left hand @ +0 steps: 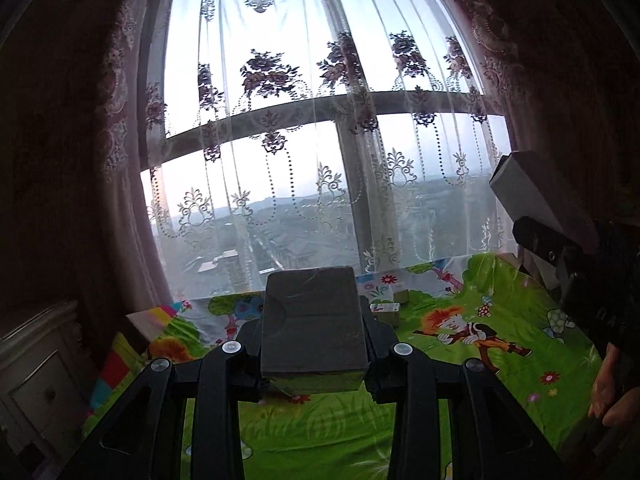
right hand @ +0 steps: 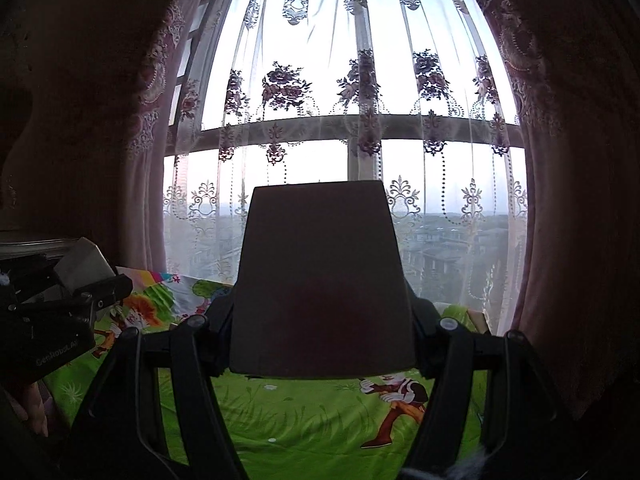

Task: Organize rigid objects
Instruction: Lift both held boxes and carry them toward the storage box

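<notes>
Left gripper (left hand: 314,344) pinching dark box (left hand: 314,324) across side faces, held above near edge of cartoon-print cloth (left hand: 500,300). Right gripper (right hand: 322,320) likewise clamped on larger dark box (right hand: 322,280), raised above cloth. Both boxes judged stiff, light card; smooth sides may slip, so grip mid-sides. Small boxes (left hand: 386,310) lie toward far edge by sheer curtain (left hand: 320,120); they limit set-down room. Drawer unit (left hand: 40,380) off left edge.
</notes>
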